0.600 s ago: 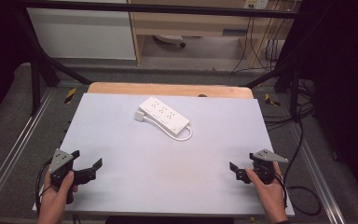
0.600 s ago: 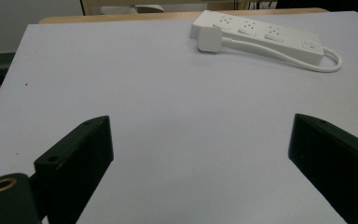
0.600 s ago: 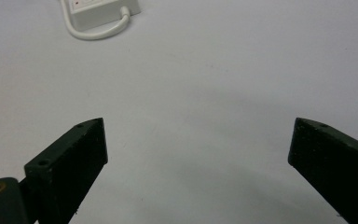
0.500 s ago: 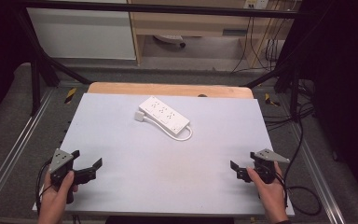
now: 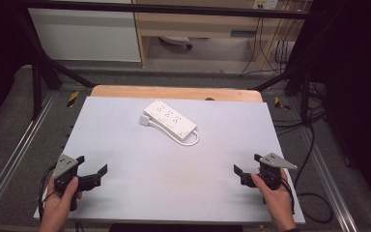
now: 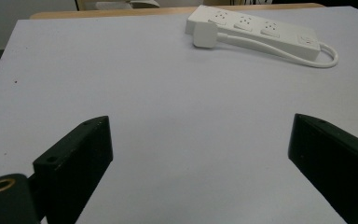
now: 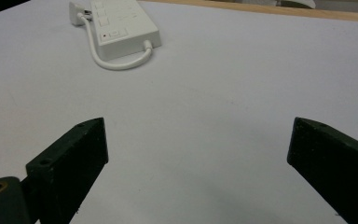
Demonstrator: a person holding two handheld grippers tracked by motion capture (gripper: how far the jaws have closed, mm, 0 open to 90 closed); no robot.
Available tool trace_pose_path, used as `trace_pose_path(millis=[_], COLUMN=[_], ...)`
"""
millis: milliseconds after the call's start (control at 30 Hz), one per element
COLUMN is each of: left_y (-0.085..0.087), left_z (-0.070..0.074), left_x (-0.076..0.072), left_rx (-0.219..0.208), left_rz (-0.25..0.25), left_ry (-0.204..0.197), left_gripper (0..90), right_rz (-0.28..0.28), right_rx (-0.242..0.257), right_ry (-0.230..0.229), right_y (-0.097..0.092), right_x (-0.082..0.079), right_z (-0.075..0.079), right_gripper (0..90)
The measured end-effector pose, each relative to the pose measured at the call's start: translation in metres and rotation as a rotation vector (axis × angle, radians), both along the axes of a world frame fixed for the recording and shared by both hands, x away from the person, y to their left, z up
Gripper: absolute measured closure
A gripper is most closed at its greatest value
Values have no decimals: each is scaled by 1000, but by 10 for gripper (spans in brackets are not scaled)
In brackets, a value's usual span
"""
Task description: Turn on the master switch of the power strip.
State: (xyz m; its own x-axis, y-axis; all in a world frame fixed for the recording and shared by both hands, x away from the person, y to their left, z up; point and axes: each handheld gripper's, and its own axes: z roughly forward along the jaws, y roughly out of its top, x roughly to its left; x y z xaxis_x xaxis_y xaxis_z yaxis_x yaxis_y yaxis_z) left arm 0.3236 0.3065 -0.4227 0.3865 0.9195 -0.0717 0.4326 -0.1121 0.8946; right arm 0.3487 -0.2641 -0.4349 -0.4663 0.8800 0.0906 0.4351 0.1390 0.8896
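While both tools rest at the near edge of the table, neither is in contact with any object. The left gripper sits at the near left corner with its jaws spread wide and nothing between them; the left gripper view confirms the wide gap. The right gripper sits at the near right corner, jaws likewise spread and empty, as the right gripper view shows.

From either tool, the power strip lies forward and inward, well apart, near the far middle of the table. It lies flat, sockets facing up. Its long axis runs diagonally, from far-left to near-right in the high view.

The far-left end carries the plug, which lies just beside the strip body. The near-right end carries the switch and the cord, which loops out and runs back along the strip's near side.

Judged from this layout, the near-right end points toward the right gripper, and the plug end lies toward the left gripper's side. Both tools appear about equally distant from the strip.
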Motion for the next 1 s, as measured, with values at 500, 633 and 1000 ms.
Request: trace_pose_path(millis=[500, 633, 1000], left_y=[-2, -3, -1], left_z=[1, 2, 2], left_x=[0, 0, 0], left_rx=[2, -1, -8], left_rz=[-15, -24, -21], left_ry=[0, -6, -9], left_gripper=[59, 59, 59], right_rz=[29, 36, 18], right_rx=[30, 22, 33], right_ry=[-39, -52, -14], right_y=[25, 34, 42], right_x=[26, 33, 53], right_z=[26, 31, 37], right_gripper=[40, 45, 30])
